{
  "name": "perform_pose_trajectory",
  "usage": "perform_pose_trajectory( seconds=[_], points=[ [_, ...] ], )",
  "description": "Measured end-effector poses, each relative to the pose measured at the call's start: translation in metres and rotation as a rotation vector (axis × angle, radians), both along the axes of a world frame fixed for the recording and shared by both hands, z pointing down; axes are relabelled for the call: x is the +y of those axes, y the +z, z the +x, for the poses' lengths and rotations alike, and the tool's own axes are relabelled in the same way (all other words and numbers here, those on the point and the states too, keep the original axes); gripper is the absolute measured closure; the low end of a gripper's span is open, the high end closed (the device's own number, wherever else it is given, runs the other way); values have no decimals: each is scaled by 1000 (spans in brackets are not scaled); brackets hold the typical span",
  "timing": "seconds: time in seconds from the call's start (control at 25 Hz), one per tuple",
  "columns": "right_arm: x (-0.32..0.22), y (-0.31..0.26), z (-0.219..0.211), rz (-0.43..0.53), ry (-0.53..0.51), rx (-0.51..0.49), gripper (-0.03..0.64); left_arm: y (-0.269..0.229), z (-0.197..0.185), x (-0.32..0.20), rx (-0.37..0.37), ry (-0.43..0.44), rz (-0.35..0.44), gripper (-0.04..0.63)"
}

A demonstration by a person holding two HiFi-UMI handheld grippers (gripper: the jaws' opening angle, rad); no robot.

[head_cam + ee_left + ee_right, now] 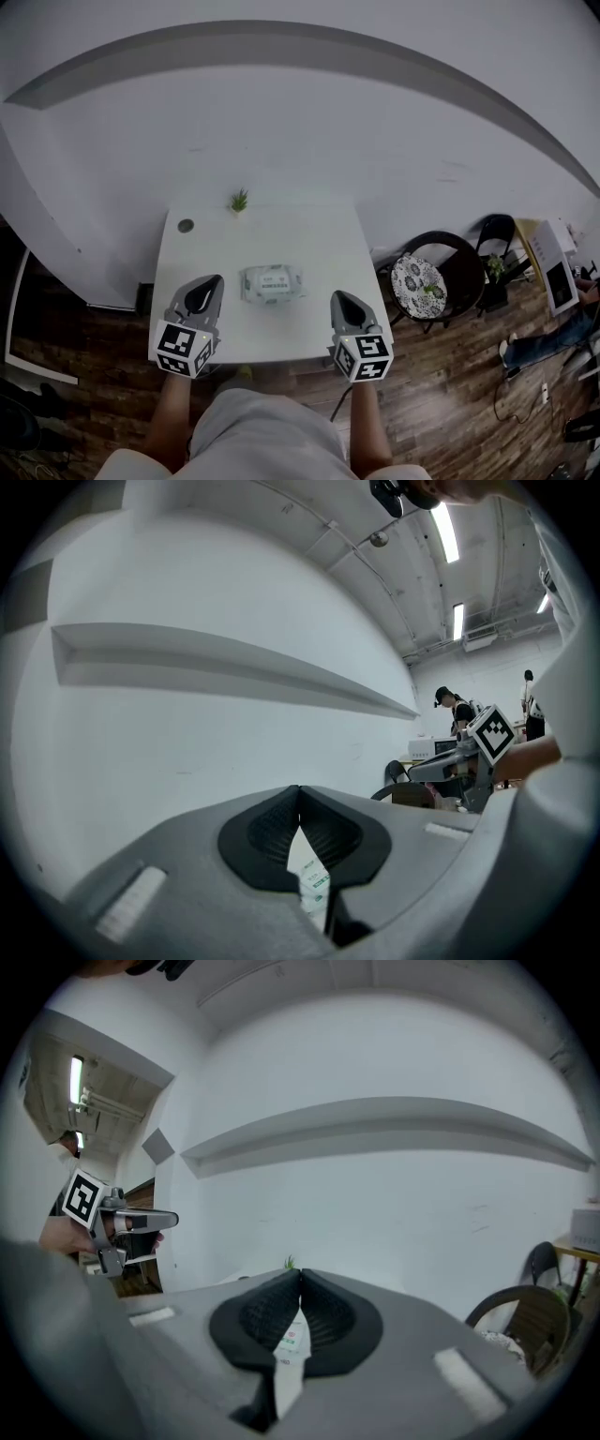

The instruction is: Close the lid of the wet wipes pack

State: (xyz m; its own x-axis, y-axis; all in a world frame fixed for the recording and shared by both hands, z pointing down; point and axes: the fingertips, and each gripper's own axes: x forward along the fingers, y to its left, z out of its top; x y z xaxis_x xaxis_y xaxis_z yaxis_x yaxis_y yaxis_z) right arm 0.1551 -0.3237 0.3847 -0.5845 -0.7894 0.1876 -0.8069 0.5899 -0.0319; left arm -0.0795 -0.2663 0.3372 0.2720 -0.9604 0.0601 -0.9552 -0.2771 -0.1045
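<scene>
Now, head view: wipes pack lies mid-counter between left tongs and right tongs, touching neither. Left gripper view: tips pressed together, nothing held. Right gripper view: likewise closed and empty, pack beyond

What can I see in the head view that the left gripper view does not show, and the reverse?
Only the head view: the small plant at the table's far edge, the wooden floor, and the left tongs seen from above. Only the left gripper view: ceiling lights, people in the background, and the left tongs' tips closed together. Both: the wet wipes pack, the right tongs, and the long ledge on the wall.
</scene>
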Motion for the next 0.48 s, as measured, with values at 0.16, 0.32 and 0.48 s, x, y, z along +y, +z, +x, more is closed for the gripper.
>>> perform_pose_trajectory(
  seconds=[0.16,0.32,0.48],
  points=[
    [-5,-6,6,13,7,-4,612,-3,0,-4,5,-5,6,597],
    [-8,-11,8,23,6,-27,612,-5,-1,-8,15,-13,12,597],
    [-10,-14,9,21,13,-39,612,-11,-4,-7,22,-16,25,597]
  ],
)
